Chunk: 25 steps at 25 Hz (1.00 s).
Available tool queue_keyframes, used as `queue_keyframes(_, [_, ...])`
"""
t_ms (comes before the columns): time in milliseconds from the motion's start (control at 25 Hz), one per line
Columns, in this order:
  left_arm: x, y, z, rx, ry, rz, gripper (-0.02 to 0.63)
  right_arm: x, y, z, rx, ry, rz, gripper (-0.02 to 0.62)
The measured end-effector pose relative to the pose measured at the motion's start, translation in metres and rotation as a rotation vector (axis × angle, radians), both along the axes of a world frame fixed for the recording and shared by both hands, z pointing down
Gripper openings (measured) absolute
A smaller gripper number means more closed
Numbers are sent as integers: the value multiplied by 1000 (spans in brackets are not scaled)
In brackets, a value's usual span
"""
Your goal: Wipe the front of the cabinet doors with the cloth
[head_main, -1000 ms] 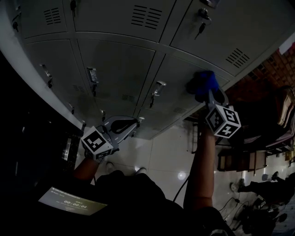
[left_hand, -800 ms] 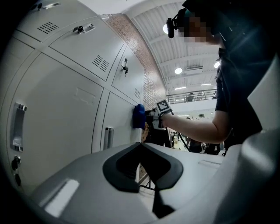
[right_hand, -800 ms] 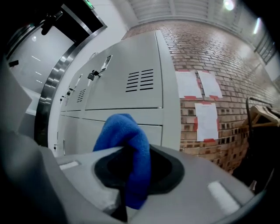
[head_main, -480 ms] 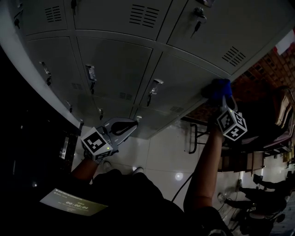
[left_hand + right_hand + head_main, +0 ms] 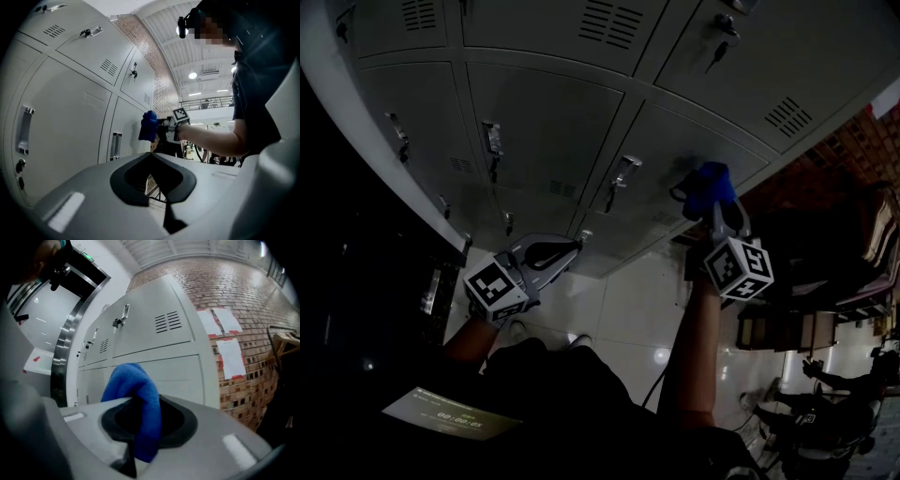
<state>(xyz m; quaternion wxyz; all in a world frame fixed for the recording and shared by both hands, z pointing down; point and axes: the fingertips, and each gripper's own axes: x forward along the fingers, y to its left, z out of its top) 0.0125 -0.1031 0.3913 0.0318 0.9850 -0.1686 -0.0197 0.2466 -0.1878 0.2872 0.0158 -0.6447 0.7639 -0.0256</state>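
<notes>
Mid-wipe at the lockers: my right gripper [image 5: 719, 217] was clamped on the blue cloth [image 5: 703, 187], its jaws closed over a fold so that the rest of the cloth bunched out ahead of them. In the left gripper view the bunch appeared to touch the grey front of the right-hand cabinet door [image 5: 694, 141], low on the panel and right of that door's handle [image 5: 623, 173]. The brick wall [image 5: 243, 310] began just past this end of the bank.

My left gripper [image 5: 553, 255] hung lower and nearer to me, left of the cloth and well apart from it. Its jaws were together with nothing between them, and it had no part in the wiping.

How much was done, the pictures did not settle. The cabinet doors [image 5: 553, 122] looked evenly dull grey in the dim light, with no streak or damp patch to mark a wiped panel from an unwiped one. By my reading the job was under way but not finished: the cloth sat on a single door at the right end. The doors to the left and the vented row [image 5: 609, 28] further up each needed a pass, unless they had already had one.
</notes>
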Motion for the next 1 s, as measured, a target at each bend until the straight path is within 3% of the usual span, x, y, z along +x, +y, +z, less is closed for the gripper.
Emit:
queue_keyframes(200, [-6, -2, 2, -5, -5, 5, 3, -60, -20, 9, -10, 12, -109, 72])
queue_keyframes(520, [-30, -10, 3, -8, -7, -37, 3, -120, -60, 22, -59, 48, -207, 72])
queue_keyframes(720, [-40, -8, 7, -20, -13, -52, 3, -129, -69, 31, -74, 58, -188, 72])
queue_keyframes(1000, [-34, -12, 1, -12, 9, -35, 3, -106, -65, 31, -94, 76, -123, 72])
